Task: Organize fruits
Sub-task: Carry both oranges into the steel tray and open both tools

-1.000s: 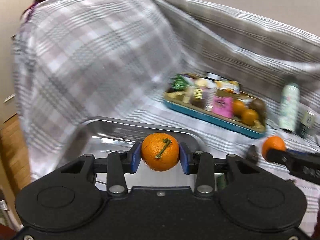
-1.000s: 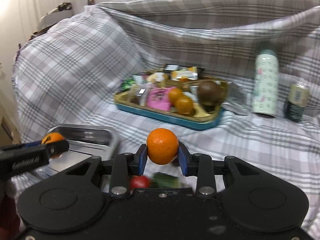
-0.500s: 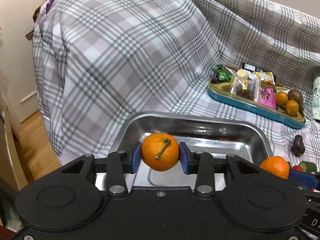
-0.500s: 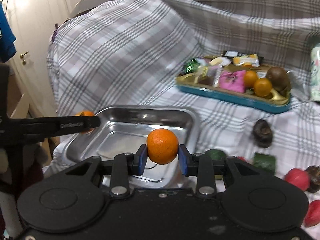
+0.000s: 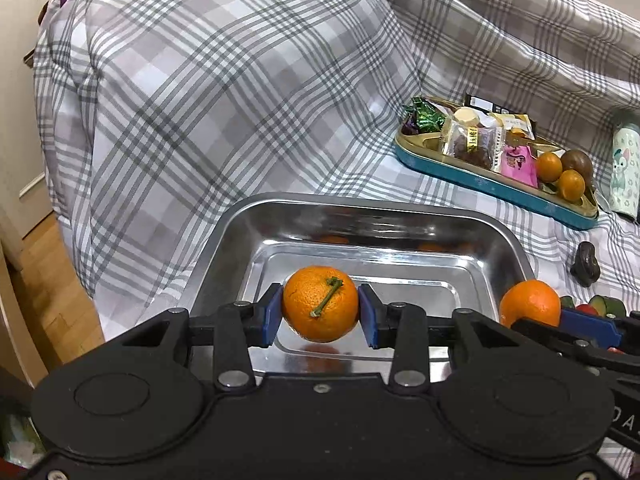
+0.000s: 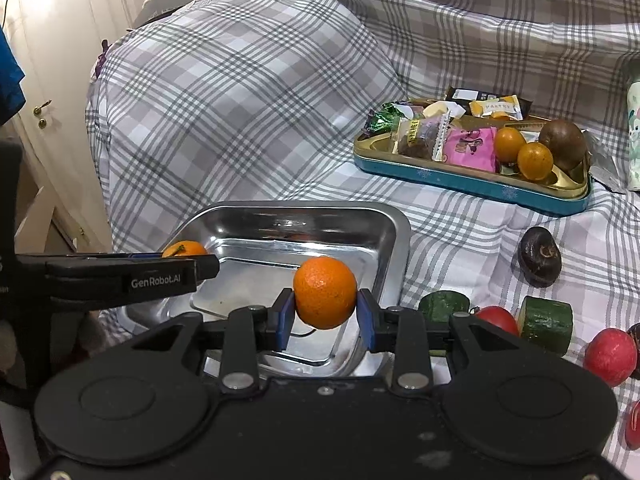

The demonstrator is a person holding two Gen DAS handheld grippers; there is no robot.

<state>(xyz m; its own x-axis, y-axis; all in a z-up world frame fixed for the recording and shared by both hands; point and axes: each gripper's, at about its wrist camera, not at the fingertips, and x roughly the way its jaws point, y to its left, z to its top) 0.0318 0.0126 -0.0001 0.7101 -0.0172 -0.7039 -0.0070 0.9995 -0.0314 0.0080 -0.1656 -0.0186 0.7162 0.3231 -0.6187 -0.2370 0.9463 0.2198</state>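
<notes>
My left gripper [image 5: 320, 314] hangs over the steel tray [image 5: 360, 206] with a stemmed orange [image 5: 316, 300] between its blue pads. Its jaws are opening, though the pads still touch the fruit. My right gripper [image 6: 325, 312] is shut on a second, stemless orange [image 6: 325, 290] above the tray's near right corner [image 6: 396, 232]. In the left wrist view that orange [image 5: 530, 304] shows at the tray's right edge. From the right wrist, the stemmed orange [image 6: 186, 248] peeks over the left tool's arm. The tray itself holds only reflections.
A teal snack tray [image 6: 460, 184] with wrapped sweets, two small oranges and a brown fruit sits at the back right. A dark fruit [image 6: 540, 256], green chunks [image 6: 546, 324] and red fruits [image 6: 610, 356] lie on the plaid cloth. A bottle [image 5: 624, 172] stands far right; wooden floor [image 5: 48, 280] lies left.
Both grippers swung left and down with their oranges, from facing the snack tray to hanging over the steel tray. In the last half second they barely moved.
</notes>
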